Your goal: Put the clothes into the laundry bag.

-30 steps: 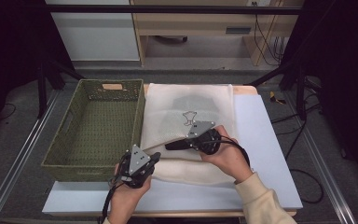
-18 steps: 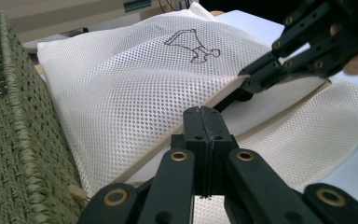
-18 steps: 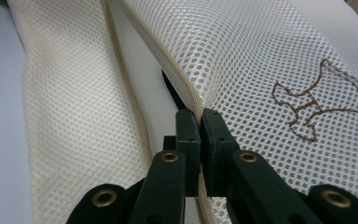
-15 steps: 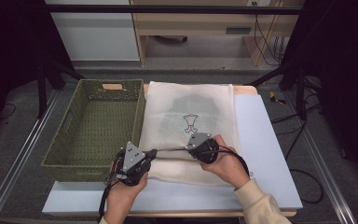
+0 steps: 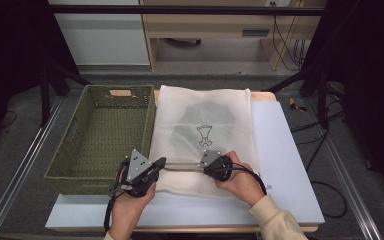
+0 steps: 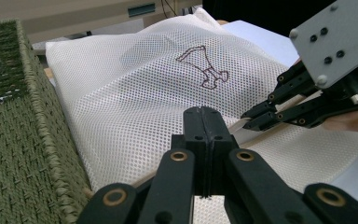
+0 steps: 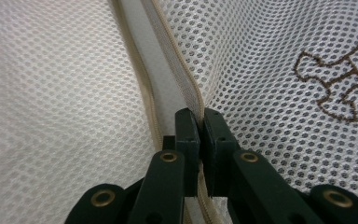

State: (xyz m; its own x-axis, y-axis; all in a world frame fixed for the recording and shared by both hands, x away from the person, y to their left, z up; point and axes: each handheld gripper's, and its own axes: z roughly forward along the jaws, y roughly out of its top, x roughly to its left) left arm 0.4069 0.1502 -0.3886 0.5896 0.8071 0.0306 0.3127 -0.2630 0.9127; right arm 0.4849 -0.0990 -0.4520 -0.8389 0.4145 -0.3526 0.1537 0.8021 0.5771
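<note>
Mesh laundry bag lies flat on the white table, its left edge just beside the green woven basket, which sits at nine o'clock from it. A dark garment shows faintly through the netting, and an embroidered outline marks the bag's middle.

Your left gripper sits at the bag's seven o'clock corner, pointing toward three o'clock. In the left gripper view its jaws are clenched tight at the zipper edge, though you cannot tell there whether any fabric is caught between them.

Your right gripper is at about six o'clock on the bag, aimed toward nine o'clock, so the two tips face each other along the beige zipper. In the right gripper view its jaws are clamped on the zipper tape, with the open slit running off toward twelve o'clock. Both hands rest low over the bag's near edge.
</note>
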